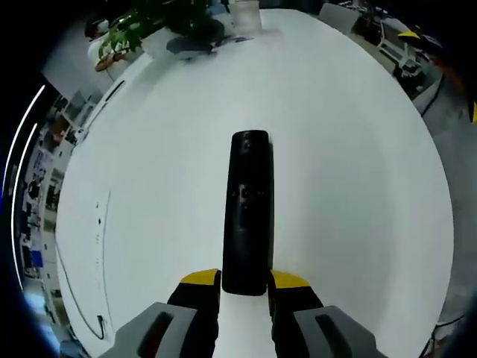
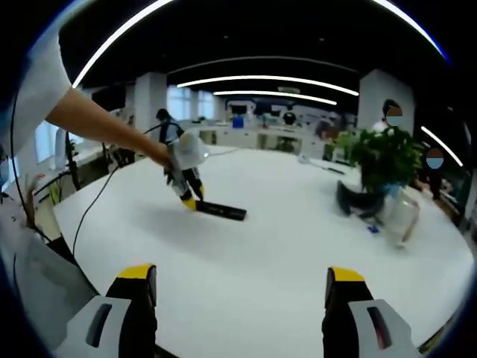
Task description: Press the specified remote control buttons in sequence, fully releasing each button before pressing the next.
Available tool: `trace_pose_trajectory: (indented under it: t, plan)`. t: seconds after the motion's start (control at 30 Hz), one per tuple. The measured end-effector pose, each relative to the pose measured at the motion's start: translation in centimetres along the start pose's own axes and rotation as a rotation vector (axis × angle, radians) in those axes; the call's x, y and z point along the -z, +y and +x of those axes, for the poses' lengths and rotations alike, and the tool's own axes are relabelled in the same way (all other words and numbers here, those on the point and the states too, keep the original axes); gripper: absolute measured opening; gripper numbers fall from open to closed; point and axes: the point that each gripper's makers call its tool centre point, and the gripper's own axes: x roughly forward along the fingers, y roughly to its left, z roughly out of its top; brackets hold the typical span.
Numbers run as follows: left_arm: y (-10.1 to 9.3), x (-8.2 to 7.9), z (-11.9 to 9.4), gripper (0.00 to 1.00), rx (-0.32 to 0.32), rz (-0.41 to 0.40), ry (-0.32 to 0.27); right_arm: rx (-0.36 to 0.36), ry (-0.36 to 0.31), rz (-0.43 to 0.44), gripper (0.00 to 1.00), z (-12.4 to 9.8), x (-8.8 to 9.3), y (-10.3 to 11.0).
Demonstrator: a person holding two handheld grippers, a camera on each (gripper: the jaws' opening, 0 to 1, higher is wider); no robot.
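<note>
Remote (image 1: 248, 212) mid-counter (image 1: 358, 186), near end clamped by left gripper (image 1: 246, 287); right gripper (image 2: 242, 294) wide, empty; close it first, press squarely, lift off fully.

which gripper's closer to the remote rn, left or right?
Left. The left gripper has its jaws on either side of the near end of the remote on the white table. The right gripper hangs open, well back from the remote across the table.

no readable text, labels, numbers
</note>
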Motion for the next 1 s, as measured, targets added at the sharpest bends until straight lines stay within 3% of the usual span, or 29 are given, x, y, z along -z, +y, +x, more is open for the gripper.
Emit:
trace_pose_trajectory:
  t: [0.13, 0.23, 0.5, 0.73, 1.0]
  plan:
    - [0.06, 0.34, -0.27, 0.24, -0.070, -0.163, -0.050, -0.004, -0.003, -0.007, 0.93, -0.03, -0.06, 0.15]
    - [0.12, 0.57, -0.45, 0.24, -0.097, -0.199, -0.070, 0.000, 0.000, -0.013, 0.93, -0.06, -0.01, 0.13]
    - [0.05, 0.30, -0.29, 0.23, -0.083, -0.075, -0.042, 0.016, -0.003, -0.016, 0.92, -0.15, -0.02, -0.16]
    - [0.22, 0.15, 0.04, 0.24, 0.015, -0.074, -0.020, 0.029, 0.002, -0.005, 0.92, -0.17, 0.10, -0.50]
    - [0.18, 0.20, 0.06, 0.26, 0.080, -0.095, -0.022, 0.024, 0.007, -0.006, 0.91, -0.11, 0.19, -0.38]
